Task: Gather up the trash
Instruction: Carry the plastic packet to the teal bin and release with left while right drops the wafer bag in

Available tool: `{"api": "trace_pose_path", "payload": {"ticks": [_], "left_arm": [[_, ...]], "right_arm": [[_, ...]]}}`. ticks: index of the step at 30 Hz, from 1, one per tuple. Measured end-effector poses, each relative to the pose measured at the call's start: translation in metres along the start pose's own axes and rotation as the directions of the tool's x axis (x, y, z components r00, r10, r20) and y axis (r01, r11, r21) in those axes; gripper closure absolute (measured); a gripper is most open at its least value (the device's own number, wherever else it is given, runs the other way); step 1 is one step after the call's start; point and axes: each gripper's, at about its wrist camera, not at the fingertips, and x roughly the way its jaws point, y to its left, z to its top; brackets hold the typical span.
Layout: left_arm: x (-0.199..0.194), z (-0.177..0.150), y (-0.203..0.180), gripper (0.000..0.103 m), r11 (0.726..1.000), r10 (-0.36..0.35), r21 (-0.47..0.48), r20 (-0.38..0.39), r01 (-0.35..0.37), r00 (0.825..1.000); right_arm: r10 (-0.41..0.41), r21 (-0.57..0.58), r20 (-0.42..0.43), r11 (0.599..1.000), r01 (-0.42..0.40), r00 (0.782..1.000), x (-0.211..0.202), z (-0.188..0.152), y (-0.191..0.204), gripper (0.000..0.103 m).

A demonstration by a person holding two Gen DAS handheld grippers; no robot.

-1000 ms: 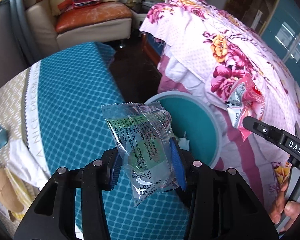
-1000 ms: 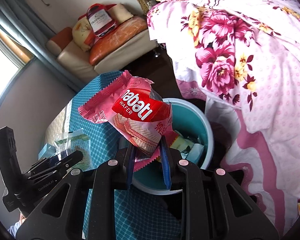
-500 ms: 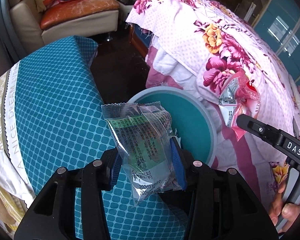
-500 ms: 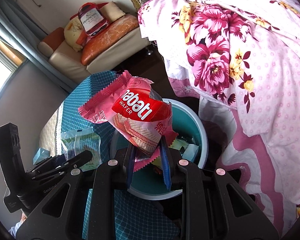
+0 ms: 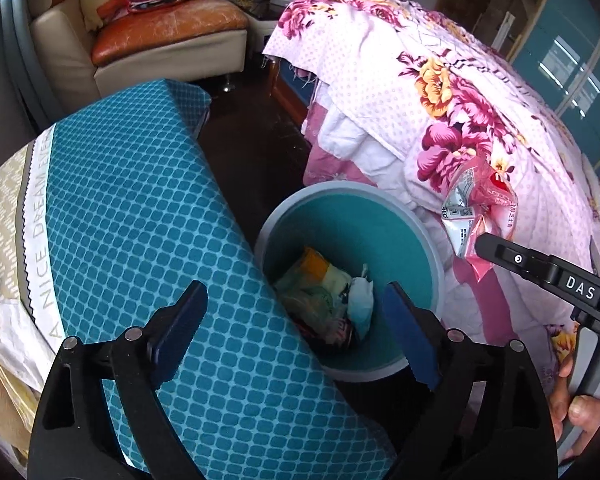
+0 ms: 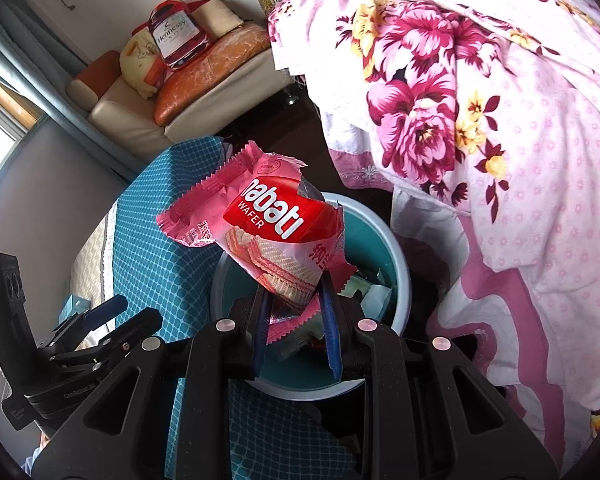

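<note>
Now the left gripper hangs over the teal bin, fingers opening with nothing between them — the right gripper pinches the pink wafer wrapper; centre it above the bin before letting go.

A home bedroom. A bed under a pink floral quilt fills one side; beyond its foot stands a sofa with cushions, and beside the bed a cloth-covered desk and a bin of wrappers.
</note>
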Motion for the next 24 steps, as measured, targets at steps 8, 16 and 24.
{"api": "trace_pose_path", "payload": {"ticks": [8,16,24], "left_arm": [[-0.011,-0.016,0.029,0.012,0.997,-0.027,-0.070,-0.010,0.026,1.000],[-0.022,-0.028,0.050,0.012,0.994,-0.036,-0.105,-0.010,0.035,0.999],[-0.037,-0.037,0.068,0.012,0.990,-0.045,-0.133,-0.001,0.045,0.999]], "right_arm": [[-0.012,-0.014,-0.016,1.000,0.012,1.000,0.006,-0.003,0.011,0.080],[-0.016,-0.029,-0.057,0.999,0.015,0.998,0.015,-0.007,0.029,0.058],[-0.025,-0.026,-0.060,0.999,0.024,0.998,0.010,-0.014,0.046,0.031]]}}
